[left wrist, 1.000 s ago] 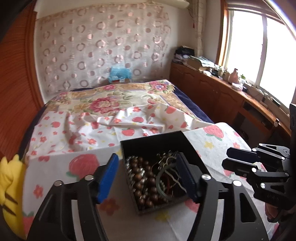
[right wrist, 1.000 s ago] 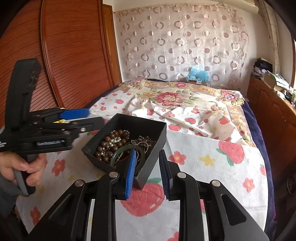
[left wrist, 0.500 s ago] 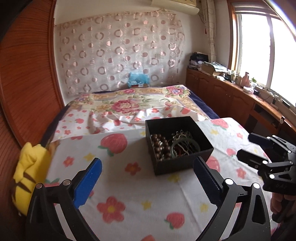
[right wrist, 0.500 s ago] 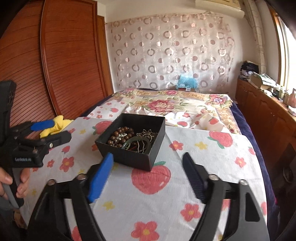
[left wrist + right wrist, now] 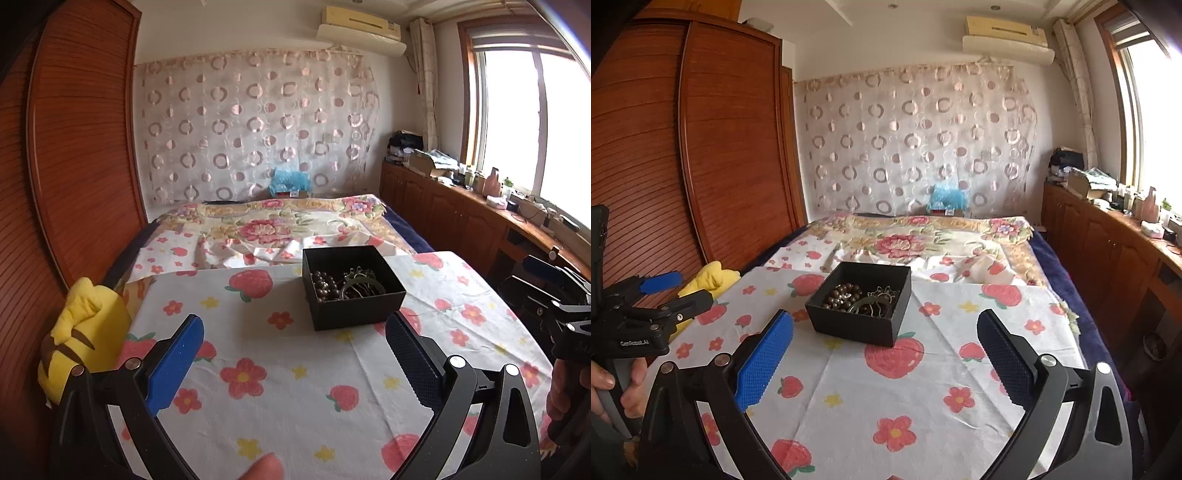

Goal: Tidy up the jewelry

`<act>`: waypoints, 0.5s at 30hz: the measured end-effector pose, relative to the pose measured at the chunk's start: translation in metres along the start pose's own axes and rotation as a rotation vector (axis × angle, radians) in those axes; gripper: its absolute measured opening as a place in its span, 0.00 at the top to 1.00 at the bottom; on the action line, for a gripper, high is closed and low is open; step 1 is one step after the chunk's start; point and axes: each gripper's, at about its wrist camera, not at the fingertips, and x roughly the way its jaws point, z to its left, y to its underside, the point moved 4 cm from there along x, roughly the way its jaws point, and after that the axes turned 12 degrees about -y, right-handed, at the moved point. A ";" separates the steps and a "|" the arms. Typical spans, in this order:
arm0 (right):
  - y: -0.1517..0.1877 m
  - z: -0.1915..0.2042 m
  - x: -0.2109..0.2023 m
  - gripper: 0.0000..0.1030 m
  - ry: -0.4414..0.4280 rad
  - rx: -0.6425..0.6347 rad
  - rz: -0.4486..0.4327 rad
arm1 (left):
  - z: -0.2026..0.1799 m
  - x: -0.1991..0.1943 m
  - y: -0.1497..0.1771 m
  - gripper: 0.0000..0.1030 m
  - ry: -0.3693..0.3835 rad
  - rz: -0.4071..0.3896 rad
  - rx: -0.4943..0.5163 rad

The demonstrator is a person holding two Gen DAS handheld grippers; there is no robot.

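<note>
**Both tongs wide and empty; jewelry box on strawberry cloth**

Left tongs (image 5: pixel 295 354): jaws spread fully wide, blue pads facing each other, nothing between them but bare cloth. They sit near the box, short of it and not touching.

Right tongs (image 5: pixel 886 354): jaws still opening, now about as wide as the left pair; nothing between them. Also short of the box and clear of it.

Black box (image 5: pixel 354 306): open-topped, upright, resting on the strawberry-and-flower cloth (image 5: pixel 280 387) spread over the near end of the bed (image 5: pixel 266 225). Inside: brown bead bracelet (image 5: pixel 325 286) on the left side, dark green bangle (image 5: pixel 360 288) and tangled metal pieces to its right. How the pieces interlock I cannot tell.

Yellow plush toy (image 5: pixel 83 332) at the cloth's left edge, well apart from the box.

A hand (image 5: pixel 613 384) grips the left tool's handle in the right wrist view.
</note>
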 end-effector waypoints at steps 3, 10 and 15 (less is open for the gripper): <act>0.001 0.002 -0.007 0.03 -0.014 0.003 -0.004 | 0.000 -0.010 0.000 0.08 -0.014 -0.016 -0.004; 0.007 0.004 -0.013 0.03 0.002 0.002 -0.005 | 0.000 -0.020 -0.001 0.08 -0.010 -0.029 -0.011; 0.011 0.001 -0.013 0.03 0.013 0.017 -0.003 | -0.001 -0.022 -0.001 0.08 -0.007 -0.031 -0.009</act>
